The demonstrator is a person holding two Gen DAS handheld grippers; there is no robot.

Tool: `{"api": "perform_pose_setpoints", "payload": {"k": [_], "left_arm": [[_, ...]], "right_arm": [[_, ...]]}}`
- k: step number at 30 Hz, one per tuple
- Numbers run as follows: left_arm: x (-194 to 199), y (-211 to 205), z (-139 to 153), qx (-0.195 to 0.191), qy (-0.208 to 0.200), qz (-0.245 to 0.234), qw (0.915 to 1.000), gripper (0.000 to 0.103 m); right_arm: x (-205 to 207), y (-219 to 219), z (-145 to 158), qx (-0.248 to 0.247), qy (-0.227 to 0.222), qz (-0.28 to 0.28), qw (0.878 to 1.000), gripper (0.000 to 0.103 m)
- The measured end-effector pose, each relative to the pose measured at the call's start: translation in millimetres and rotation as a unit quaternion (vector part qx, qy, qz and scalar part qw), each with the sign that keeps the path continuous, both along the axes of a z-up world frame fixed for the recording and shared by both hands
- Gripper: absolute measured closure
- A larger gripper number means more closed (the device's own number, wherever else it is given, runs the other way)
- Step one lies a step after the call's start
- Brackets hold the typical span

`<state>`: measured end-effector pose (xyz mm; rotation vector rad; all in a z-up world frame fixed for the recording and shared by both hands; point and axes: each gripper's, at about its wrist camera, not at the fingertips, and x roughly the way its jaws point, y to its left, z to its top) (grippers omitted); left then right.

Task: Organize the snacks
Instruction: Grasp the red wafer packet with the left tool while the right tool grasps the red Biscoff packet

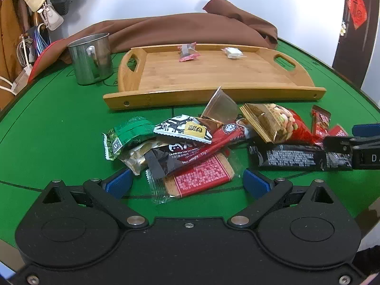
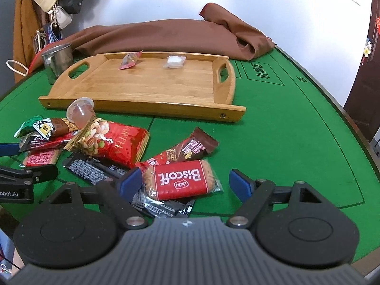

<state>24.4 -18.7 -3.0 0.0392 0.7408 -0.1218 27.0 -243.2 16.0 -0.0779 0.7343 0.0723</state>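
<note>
A pile of snack packets lies on the green table in front of a wooden tray. The tray holds a small red candy and a white one. My left gripper is open, its blue pads either side of a red-label biscuit packet without pressing it. My right gripper is open around a red Biscoff packet; the left pad is beside it, the right pad stands apart. A red nut bag and a black packet lie between.
A steel mug stands left of the tray. A brown cloth is heaped behind it. Bags and a hat hang at the far left. The table's curved edge runs along the right, with bare green felt there.
</note>
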Motion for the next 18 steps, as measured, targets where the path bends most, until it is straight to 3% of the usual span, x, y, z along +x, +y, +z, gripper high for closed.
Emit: {"api": "perform_pose_setpoints", "payload": {"k": [8,12,18], "left_arm": [[10,-3,0,0.002,0.003,0.017,0.9999,0.005],[5,-5,3,0.008,-0.002,0.013,0.9999,0.018],[-4,-5,6,0.017,-0.001,0.006,0.9998,0.027]], "right_arm": [[2,-4,0,0.003,0.002,-0.001,1.0,0.016],[1,-6,-2,0.014,0.006,0.004,1.0,0.016],[0,-2,-1,0.009,0.007,0.012,1.0,0.02]]}}
